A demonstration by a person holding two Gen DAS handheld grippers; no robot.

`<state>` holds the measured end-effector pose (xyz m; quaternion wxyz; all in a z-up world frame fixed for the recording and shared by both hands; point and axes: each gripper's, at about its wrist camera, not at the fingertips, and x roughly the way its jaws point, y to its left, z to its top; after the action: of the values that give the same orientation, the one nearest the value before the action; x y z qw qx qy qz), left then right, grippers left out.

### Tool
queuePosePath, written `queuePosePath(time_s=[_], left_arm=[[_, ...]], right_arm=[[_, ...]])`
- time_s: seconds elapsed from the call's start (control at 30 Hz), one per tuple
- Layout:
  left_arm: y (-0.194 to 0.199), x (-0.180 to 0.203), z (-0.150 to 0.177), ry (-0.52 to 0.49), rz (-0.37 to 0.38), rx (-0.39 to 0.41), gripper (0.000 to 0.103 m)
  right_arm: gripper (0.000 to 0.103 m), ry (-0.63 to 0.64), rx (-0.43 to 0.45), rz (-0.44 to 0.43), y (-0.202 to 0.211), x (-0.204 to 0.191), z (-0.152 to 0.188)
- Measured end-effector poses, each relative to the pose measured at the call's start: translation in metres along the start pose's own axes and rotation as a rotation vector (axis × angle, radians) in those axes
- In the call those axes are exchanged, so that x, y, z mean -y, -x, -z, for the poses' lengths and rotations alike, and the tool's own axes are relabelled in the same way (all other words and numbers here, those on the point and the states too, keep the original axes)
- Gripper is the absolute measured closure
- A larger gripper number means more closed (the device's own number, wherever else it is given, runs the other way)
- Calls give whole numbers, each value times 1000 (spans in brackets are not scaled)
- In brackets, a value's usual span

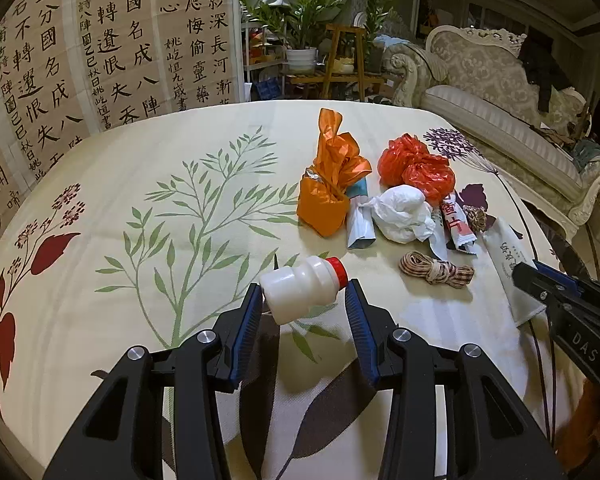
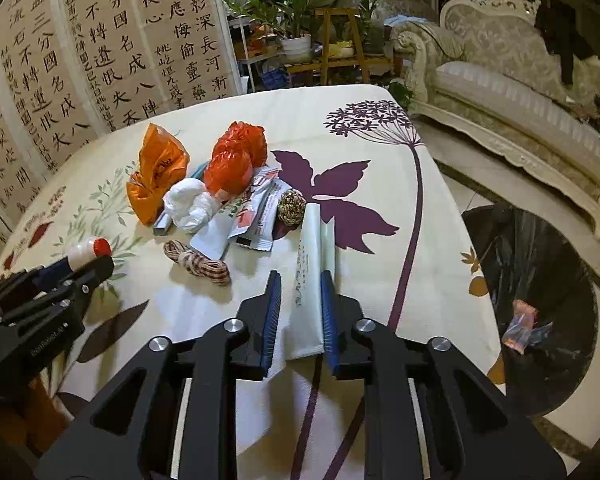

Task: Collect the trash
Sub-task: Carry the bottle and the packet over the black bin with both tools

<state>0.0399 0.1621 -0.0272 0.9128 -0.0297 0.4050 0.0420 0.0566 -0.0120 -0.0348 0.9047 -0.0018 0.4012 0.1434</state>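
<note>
My left gripper (image 1: 305, 294) is open around a small white bottle with a red cap (image 1: 300, 290) lying on the table; its left pad touches the bottle, the right pad stands just clear. My right gripper (image 2: 300, 284) is partly closed around a long pale green-white packet (image 2: 310, 280); whether its pads press it I cannot tell. A trash pile lies beyond: an orange bag (image 1: 330, 184), a red bag (image 1: 416, 168), a white crumpled bag (image 1: 400, 212), wrappers (image 2: 252, 216) and a rope bundle (image 1: 436, 270). A black-lined bin (image 2: 540, 300) stands at the table's right.
The floral tablecloth (image 1: 140, 200) covers the table. A calligraphy screen (image 1: 80, 60) stands behind on the left, plants (image 1: 300, 28) behind, a sofa (image 1: 500, 100) at right. A woven ball (image 2: 291, 206) lies by the wrappers.
</note>
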Motion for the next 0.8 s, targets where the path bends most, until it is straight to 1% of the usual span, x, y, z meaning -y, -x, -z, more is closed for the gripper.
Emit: queuePosePath(time_s=[0.13,0.37,0.47,0.57,0.8], left_arm=[[0,3,-2,-5,2,2,60],[5,21,-4,-28,27,18,60],[8,34,-6,-45,49,26,60],[11,52,-9,-72,80,37,60],[17,110,-14,-141,173,60,60]], right_arm=[[98,-11,6,-16,3,4,-1],[98,-48,46,2,18,25,-4],[98,-70,67,25,27,41,-5],[98,-104,92,66,39,65,-4],[98,-184,123,163,54,122,4]])
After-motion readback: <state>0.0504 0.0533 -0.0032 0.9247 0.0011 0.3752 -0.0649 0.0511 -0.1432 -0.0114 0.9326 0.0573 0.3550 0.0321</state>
